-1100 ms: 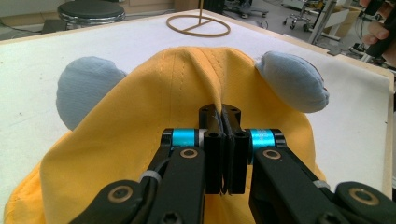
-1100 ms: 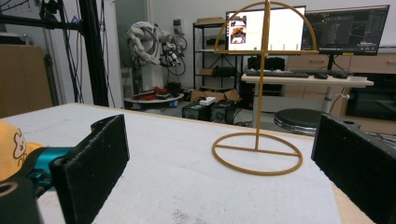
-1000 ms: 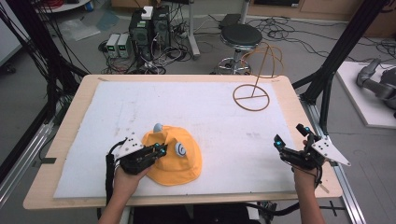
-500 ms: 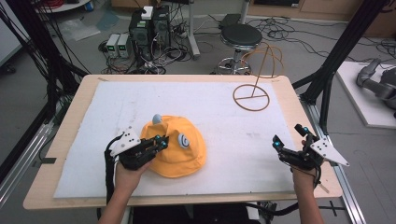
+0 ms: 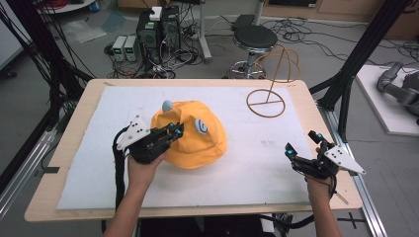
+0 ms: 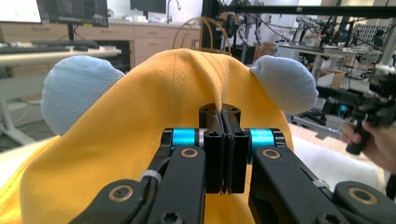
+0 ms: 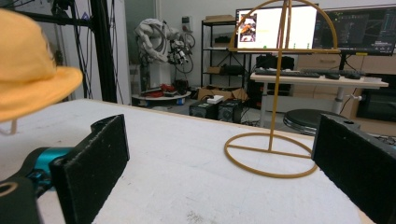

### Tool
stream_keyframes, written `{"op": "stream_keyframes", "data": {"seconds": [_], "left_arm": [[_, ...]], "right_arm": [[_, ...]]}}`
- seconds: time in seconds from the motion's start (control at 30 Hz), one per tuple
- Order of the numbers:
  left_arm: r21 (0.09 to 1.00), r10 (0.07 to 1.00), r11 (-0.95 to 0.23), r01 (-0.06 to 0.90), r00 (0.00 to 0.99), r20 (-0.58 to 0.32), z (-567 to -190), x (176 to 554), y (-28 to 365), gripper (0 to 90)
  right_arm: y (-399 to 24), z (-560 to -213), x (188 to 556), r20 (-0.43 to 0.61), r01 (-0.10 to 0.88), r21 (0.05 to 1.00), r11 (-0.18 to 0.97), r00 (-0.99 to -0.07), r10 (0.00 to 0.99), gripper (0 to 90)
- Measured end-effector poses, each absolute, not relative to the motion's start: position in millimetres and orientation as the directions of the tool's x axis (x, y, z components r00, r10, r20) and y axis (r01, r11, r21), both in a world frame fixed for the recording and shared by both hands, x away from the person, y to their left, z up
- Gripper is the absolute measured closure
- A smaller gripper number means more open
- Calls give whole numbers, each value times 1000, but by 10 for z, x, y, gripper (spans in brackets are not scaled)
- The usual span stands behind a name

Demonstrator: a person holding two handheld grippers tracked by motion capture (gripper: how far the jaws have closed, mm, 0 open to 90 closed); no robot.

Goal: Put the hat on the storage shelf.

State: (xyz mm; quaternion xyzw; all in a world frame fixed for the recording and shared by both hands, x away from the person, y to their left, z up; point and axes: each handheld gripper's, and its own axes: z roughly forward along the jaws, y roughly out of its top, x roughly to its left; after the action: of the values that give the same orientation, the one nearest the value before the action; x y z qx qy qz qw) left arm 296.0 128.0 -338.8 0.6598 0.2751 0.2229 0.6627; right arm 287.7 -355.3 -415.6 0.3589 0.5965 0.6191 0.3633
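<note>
A yellow bucket hat (image 5: pixel 197 136) with pale blue ears hangs lifted over the white mat, its brim clear of the surface in the right gripper view (image 7: pixel 32 79). My left gripper (image 5: pixel 174 129) is shut on a fold of the hat's crown; the left gripper view shows the jaws pressed together on the yellow cloth (image 6: pixel 187 93), a blue ear (image 6: pixel 74 91) on either side. My right gripper (image 5: pixel 302 144) stands open near the table's right front, nothing between its pads. A yellow wire hat stand (image 5: pixel 269 94) stands at the back right of the mat, straight ahead of it (image 7: pixel 275 116).
A white mat (image 5: pixel 123 187) covers most of the wooden table (image 5: pixel 326 128). Black frame posts rise at both sides. A stool (image 5: pixel 254 37), computer boxes and cables sit on the floor beyond the far edge.
My left gripper has risen and moved toward the far side, carrying the hat off the mat. The right gripper has kept still.
</note>
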Motion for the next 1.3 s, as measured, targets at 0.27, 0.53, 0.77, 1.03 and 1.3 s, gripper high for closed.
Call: {"op": "stream_keyframes", "data": {"seconds": [0.27, 0.53, 0.77, 1.03, 1.3], "left_arm": [[998, 661, 53, 23, 748, -52, -3128, 3094, 1137, 883], [997, 657, 83, -12, 752, -46, -2905, 3241, 924, 883], [995, 651, 89, -39, 759, -29, -2704, 3382, 681, 883], [994, 650, 78, -80, 759, 10, -2465, 3566, 385, 883], [991, 655, 77, -106, 755, 30, -2269, 3767, 100, 883]], "right_arm": [[-3520, -4160, 2886, 11, -16, 1000, -22, -487, 873, 37], [-3462, -4163, 2908, 13, -23, 999, -27, -492, 870, 37], [-3439, -4166, 2914, 7, -20, 1000, -19, -497, 868, 37], [-3440, -4170, 2921, 19, -19, 999, -33, -499, 866, 37], [-3439, -4178, 2941, 24, -16, 999, -37, -506, 862, 37]]}}
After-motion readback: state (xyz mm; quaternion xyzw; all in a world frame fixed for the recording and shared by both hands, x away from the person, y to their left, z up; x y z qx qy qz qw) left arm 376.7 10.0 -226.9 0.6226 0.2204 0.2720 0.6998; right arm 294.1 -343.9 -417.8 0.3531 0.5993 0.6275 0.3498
